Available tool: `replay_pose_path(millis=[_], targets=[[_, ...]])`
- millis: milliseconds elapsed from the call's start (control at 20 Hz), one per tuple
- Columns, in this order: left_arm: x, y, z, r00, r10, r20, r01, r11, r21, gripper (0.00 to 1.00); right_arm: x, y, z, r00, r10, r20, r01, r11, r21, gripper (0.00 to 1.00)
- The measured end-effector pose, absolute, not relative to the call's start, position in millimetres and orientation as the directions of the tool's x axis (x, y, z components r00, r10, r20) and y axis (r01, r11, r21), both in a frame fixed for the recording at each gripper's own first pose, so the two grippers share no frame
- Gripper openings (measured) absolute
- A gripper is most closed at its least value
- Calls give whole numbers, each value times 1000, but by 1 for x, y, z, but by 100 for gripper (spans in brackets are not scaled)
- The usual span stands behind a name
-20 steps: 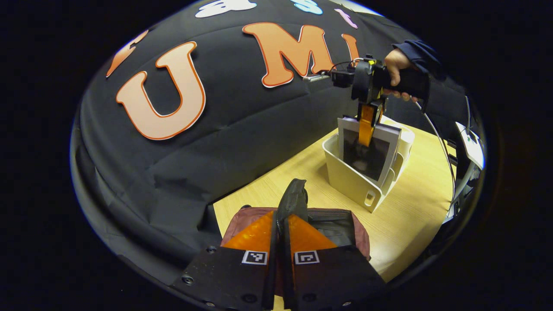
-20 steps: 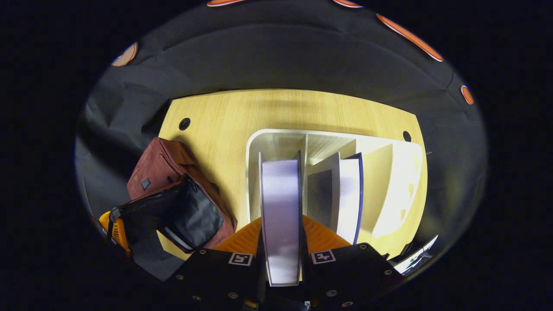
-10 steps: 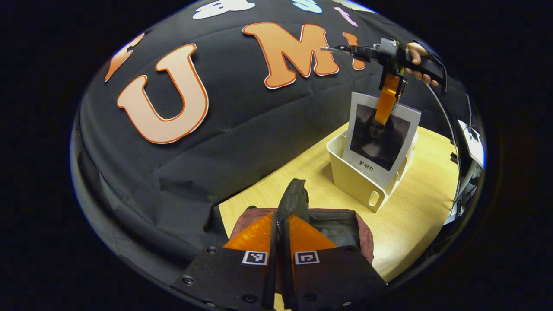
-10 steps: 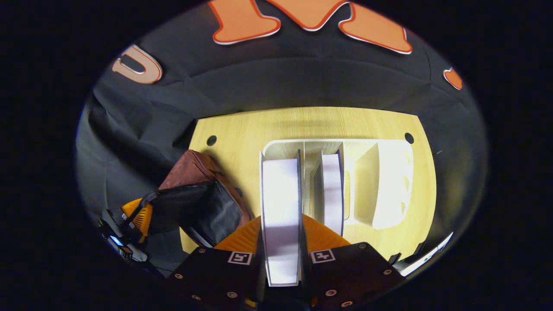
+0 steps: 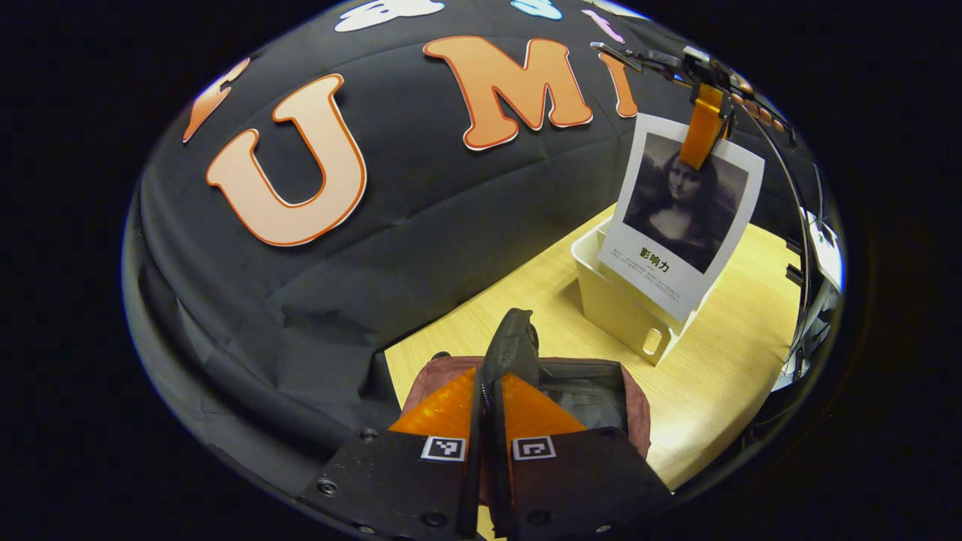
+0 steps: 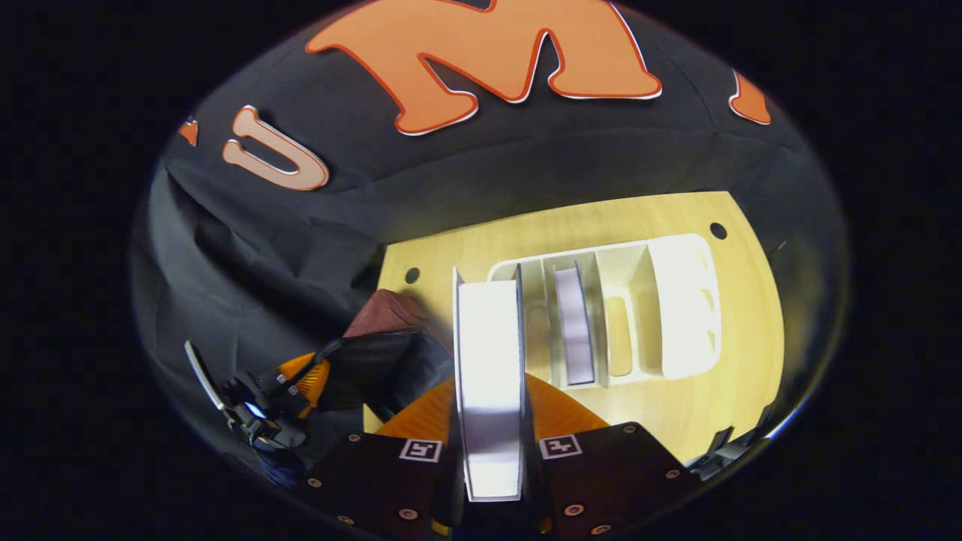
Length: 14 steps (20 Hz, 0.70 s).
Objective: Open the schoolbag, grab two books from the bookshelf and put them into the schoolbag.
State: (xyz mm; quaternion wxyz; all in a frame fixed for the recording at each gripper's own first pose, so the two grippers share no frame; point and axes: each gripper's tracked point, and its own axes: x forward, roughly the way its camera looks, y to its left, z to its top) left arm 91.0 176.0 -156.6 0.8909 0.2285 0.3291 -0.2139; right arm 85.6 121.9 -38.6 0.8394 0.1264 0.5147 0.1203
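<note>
The maroon schoolbag [image 5: 601, 376] lies on the wooden table right in front of my left gripper [image 5: 496, 376], which is shut on the bag's black flap [image 5: 512, 338] and holds the mouth open. At the upper right of the left gripper view, my right gripper [image 5: 699, 146] hangs point-down, shut on the top edge of a white book with a portrait cover [image 5: 684, 218], lifted clear above the white bookshelf [image 5: 624, 308]. In the right gripper view the book [image 6: 488, 330] stands edge-on between the fingers, with the bookshelf [image 6: 676, 300] below. A second book [image 6: 575, 323] stands in a middle slot. The schoolbag [image 6: 383, 353] and left gripper [image 6: 304, 376] lie lower left.
The wooden table [image 5: 721, 376] ends at the black cloth wall on the far side. It has small round holes [image 6: 718, 230] near its far corners. Bare tabletop lies between the bag and the bookshelf. A hand [image 5: 751, 94] holds the right gripper.
My right gripper has risen with the portrait book, pulling it fully out of the bookshelf and higher above it. The left gripper has kept its hold on the bag's flap.
</note>
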Motion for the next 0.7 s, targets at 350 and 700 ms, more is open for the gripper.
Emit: replay_pose_path(millis=[350, 700], targets=[[94, 176, -151, 679, -232, -696, 534, 807, 252, 6, 46, 166, -70, 414, 487, -769, -22, 850, 527, 31], [96, 175, -150, 671, -233, -704, 533, 812, 238, 6, 23, 219, -118, 398, 565, -723, 74, 766, 639, 31]])
